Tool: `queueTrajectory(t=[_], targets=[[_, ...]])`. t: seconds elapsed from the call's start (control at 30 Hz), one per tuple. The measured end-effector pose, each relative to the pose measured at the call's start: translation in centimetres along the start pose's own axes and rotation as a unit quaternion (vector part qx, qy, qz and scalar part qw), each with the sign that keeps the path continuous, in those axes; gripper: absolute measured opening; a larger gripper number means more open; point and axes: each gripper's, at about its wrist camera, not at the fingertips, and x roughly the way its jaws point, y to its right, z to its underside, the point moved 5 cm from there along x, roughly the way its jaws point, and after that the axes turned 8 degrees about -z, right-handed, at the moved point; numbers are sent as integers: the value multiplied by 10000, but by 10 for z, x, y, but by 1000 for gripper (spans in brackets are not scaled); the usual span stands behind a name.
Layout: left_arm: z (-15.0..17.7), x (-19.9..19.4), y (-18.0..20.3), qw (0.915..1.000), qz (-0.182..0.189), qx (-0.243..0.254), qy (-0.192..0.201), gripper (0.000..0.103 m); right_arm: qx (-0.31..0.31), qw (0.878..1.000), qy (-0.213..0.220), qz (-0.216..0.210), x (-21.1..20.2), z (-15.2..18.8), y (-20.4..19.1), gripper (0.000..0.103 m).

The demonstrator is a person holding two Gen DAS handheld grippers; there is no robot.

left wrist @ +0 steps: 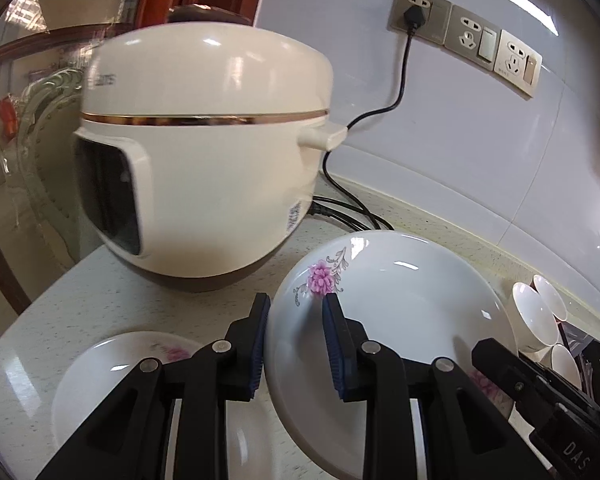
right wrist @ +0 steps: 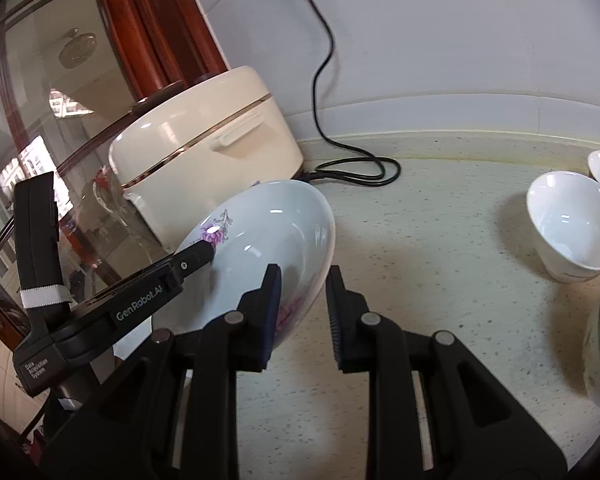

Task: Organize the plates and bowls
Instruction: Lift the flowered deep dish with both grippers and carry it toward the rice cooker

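Note:
A white plate with pink flowers (left wrist: 400, 292) is held tilted above the counter between both grippers. My left gripper (left wrist: 296, 322) has its fingers on either side of the plate's near-left rim; they look closed on it. My right gripper (right wrist: 302, 292) straddles the opposite rim of the same plate (right wrist: 268, 236), with a visible gap at its right finger. A second flowered plate (left wrist: 112, 364) lies flat on the counter under my left gripper. White bowls (right wrist: 572, 224) stand at the right.
A cream rice cooker (left wrist: 204, 160) stands close behind the plate, its black cord (right wrist: 352, 160) running to a wall socket (left wrist: 416, 12). A glass door with a wooden frame (right wrist: 60, 120) is on the left. The speckled counter (right wrist: 440, 280) spreads right.

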Motion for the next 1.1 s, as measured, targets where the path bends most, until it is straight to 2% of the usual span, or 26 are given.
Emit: queueTrajectory(t=[0.27,1.1], targets=[[11,-16,-31,9999,-123,71,-60,27,-183,9993,-117,-307,9,11,-26,26],[35,-35,-98,9983,-556,-7,-172,28,-792,9935,-533,-618,47,46,-82,26]])
